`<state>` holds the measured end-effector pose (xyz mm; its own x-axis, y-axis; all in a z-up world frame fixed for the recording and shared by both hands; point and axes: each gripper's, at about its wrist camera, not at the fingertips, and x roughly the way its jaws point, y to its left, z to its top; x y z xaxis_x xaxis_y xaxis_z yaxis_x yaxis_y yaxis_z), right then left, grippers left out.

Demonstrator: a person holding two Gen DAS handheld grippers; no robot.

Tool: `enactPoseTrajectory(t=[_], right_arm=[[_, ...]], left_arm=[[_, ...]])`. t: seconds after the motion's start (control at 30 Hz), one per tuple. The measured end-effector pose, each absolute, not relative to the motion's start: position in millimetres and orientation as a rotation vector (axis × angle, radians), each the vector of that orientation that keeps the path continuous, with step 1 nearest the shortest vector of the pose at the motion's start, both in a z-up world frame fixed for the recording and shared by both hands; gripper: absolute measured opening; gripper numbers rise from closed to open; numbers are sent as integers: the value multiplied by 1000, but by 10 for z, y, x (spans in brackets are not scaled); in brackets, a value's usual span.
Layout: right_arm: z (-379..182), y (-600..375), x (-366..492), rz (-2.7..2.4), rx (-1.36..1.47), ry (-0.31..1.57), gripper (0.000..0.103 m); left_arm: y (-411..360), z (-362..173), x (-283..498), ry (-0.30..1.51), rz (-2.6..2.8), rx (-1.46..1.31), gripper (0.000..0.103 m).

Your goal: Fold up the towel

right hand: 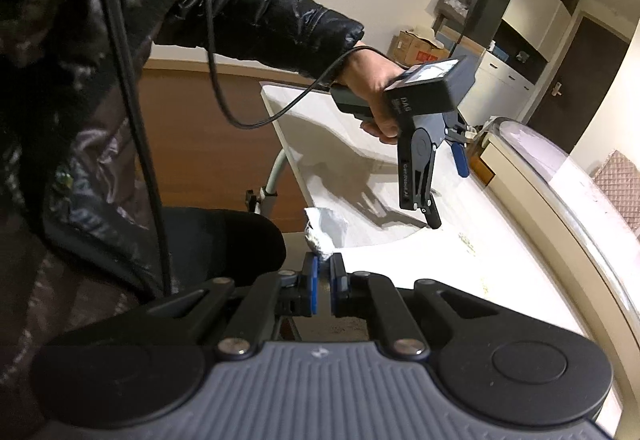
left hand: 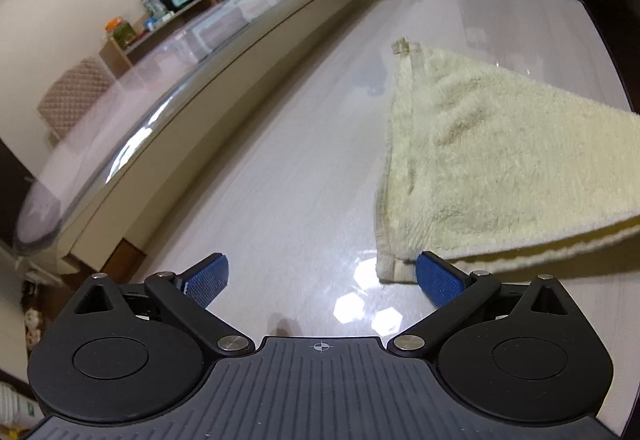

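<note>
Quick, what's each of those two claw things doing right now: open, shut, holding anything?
Left gripper: open, holding nothing, beside the towel on the table.
Right gripper: shut on a corner of the towel.

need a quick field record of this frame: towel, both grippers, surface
towel: pale yellow, part folded, one side lifted off the table toward the right edge of the left wrist view
right gripper: shut on a towel corner
left gripper: open, empty, just above the table beside the towel's near corner
left hand: holds the left gripper's handle
table: glossy white
</note>
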<state>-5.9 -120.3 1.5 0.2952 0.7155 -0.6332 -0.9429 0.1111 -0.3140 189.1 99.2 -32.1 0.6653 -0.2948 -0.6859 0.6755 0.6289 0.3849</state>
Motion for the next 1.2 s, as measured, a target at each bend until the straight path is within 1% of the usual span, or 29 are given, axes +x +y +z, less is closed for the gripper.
enactPoseTrajectory(t=[0.13,0.27,0.5,0.73,0.9,1.03,1.2], right_arm=[[14,-1215,-27,1260,-769,368,7],[3,-1198,-20,1265,-768,373,7],[3,-1219,-16,1249,-746,385,7],[194,-1389,223,1244,-578,395,6],[435,-1640,665,1195,-435,393,6],[583,-1900,1269,1170,-278,444,6],[498,-2089,1943,1142,-110,533,6]], left_arm=[[1116,-171,1927,575,-587,560,102],[988,-155,2039,577,-617,592,102],[853,-278,2083,607,-665,686,102],[915,-274,2273,695,-720,627,102],[944,-265,2421,752,-772,617,103],[923,-268,2457,759,-799,644,103],[899,-285,2421,734,-794,668,103]])
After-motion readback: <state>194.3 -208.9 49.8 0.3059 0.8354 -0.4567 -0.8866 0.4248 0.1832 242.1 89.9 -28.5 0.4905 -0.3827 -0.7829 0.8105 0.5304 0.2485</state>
